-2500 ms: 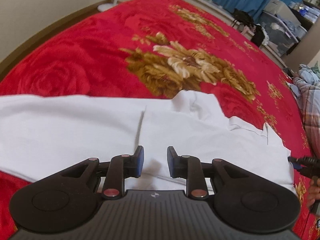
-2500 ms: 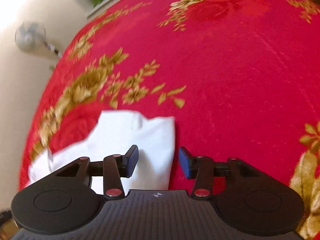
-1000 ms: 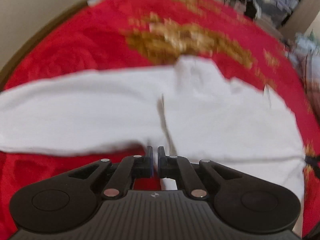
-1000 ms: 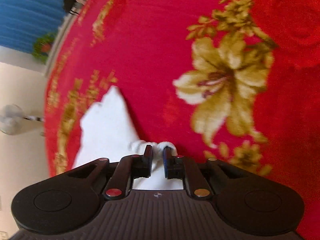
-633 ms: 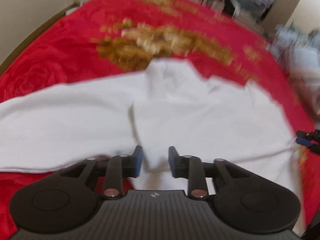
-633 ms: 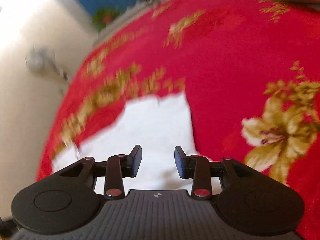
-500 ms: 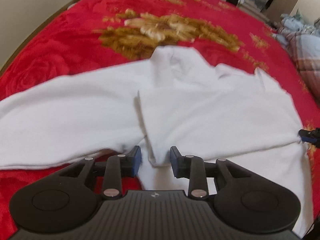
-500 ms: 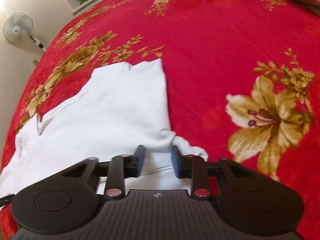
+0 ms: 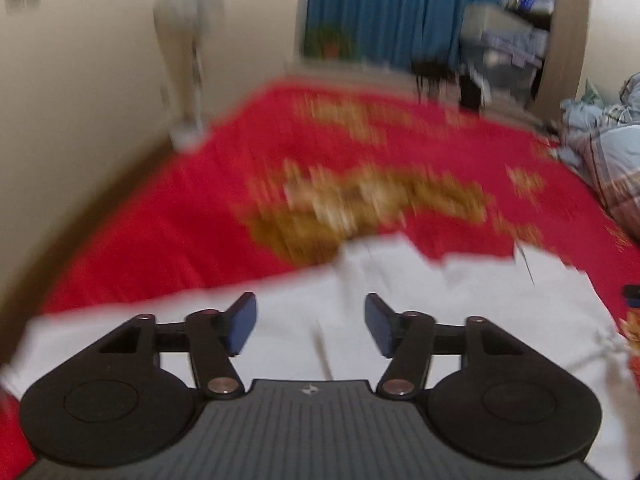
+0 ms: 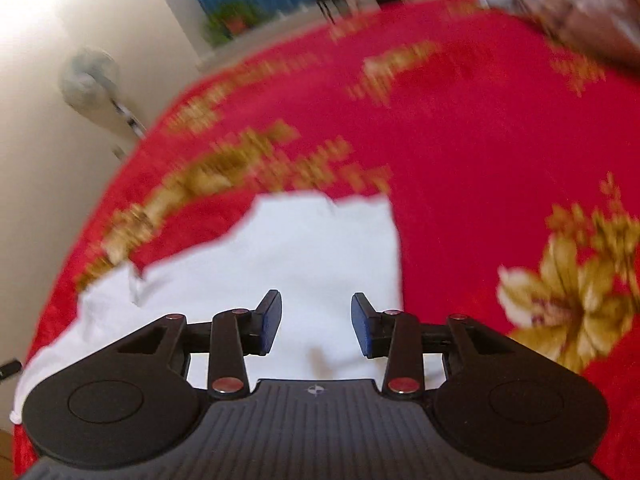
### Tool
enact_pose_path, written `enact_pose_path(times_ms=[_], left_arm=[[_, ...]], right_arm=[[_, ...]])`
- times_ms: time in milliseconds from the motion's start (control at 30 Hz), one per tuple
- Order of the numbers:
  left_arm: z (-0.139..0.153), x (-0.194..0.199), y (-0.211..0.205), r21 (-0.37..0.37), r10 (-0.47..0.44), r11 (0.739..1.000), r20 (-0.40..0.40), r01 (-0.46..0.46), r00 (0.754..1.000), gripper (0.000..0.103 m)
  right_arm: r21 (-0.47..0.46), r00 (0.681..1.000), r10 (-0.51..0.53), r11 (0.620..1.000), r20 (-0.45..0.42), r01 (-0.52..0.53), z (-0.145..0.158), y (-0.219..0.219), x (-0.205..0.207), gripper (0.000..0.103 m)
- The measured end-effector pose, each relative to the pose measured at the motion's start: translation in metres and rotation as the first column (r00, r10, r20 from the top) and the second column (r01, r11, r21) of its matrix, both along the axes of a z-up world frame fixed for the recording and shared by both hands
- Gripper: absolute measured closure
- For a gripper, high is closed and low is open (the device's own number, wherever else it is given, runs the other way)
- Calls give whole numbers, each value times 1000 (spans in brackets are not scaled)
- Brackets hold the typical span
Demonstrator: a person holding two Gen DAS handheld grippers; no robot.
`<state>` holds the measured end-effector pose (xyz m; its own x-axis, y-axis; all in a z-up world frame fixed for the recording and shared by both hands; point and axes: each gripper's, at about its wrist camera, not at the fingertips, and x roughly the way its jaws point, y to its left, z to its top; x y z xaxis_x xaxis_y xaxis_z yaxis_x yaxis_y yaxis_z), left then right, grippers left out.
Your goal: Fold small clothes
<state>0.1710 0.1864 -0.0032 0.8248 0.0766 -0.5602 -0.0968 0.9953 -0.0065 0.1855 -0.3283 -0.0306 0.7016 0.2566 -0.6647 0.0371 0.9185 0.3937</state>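
A white garment [image 9: 440, 304] lies spread flat on the red flowered blanket [image 9: 208, 220], partly folded, with a fold edge running down its middle. My left gripper [image 9: 310, 326] hovers above its near part; the jaws are opening and nothing is between them. In the right wrist view the same white garment [image 10: 304, 252] lies below my right gripper [image 10: 316, 326], whose jaws are also opening with only air between the blue pads. The tip of the right gripper [image 9: 632, 296] shows at the right edge of the left wrist view. Both views are blurred by motion.
A cream wall [image 9: 80, 120] runs along the bed's left side, with a standing fan [image 10: 90, 80] beside it. Blue curtains [image 9: 380, 8] and a potted plant [image 10: 232, 20] are at the far end. A checked quilt [image 9: 608, 160] is heaped at the bed's right edge.
Both grippers were shut on the garment's near edge a second ago; both have let go, opened, and lifted away and tilted up, so more of the room shows.
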Motion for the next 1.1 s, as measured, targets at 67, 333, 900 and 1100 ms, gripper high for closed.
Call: enact_pose_path(times_ms=[67, 333, 900, 1100], left_arm=[[22, -10, 4, 37, 15, 999, 77, -18, 997, 35], [73, -43, 17, 129, 60, 988, 224, -91, 973, 30], [-22, -14, 133, -87, 360, 924, -134, -373, 923, 38], [-33, -27, 163, -199, 415, 873, -175, -445, 893, 38]], right_arm=[[7, 998, 16, 1000, 66, -17, 16, -1, -7, 63], [-15, 968, 63, 998, 242, -61, 107, 17, -48, 61], [-190, 980, 81, 981, 183, -46, 50, 25, -41, 54], [-175, 987, 65, 984, 147, -38, 41, 24, -28, 54]])
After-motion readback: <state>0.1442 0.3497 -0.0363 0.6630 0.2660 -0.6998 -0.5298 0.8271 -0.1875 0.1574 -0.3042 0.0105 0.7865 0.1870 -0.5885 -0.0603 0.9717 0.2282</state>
